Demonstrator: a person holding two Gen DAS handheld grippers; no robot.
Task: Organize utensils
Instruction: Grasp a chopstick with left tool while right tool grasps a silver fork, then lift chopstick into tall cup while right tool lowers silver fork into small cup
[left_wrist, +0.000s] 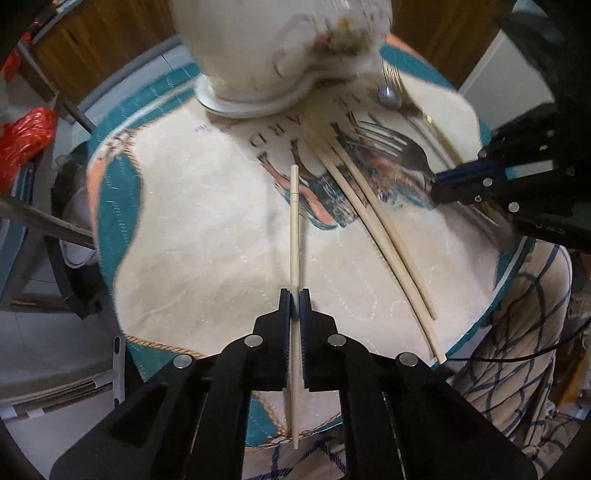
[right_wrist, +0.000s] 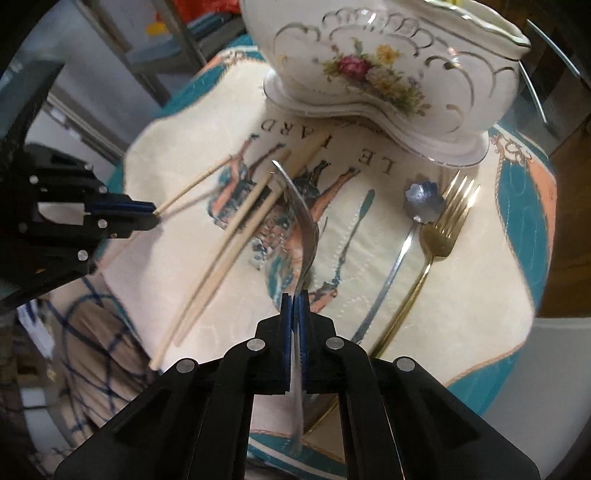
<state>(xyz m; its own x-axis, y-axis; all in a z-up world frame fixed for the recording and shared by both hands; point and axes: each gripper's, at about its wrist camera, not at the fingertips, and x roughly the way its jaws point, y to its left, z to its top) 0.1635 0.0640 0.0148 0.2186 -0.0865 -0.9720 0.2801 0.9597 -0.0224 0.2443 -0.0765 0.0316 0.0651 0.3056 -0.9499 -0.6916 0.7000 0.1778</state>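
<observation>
— What have the tongs got hold of right now?

— The left tongs are clamped on a single chopstick, lifted clear of the cloth and pointing toward the vase. The right tongs are closed on the handle of a silver fork, its curved head sticking out ahead of the jaws above the printed picture.

— And the rest of the utensils?

— On the bench, lying on the placemat. A pair of chopsticks rests side by side between the two tongs, slanting across the print. Off to the right side, a flower-headed spoon and a gold fork lie just beside each other, handles running toward the bench edge.

— Anything put away yet?

— Not that I can see. The white flowered vase stands at the far end of the placemat, and I'd guess that's where things go, but I can't see inside it from here.

— So how far along?

— Early, I'd say. Two pieces are in the air, four are on the cloth, and nothing visibly sorted.
</observation>
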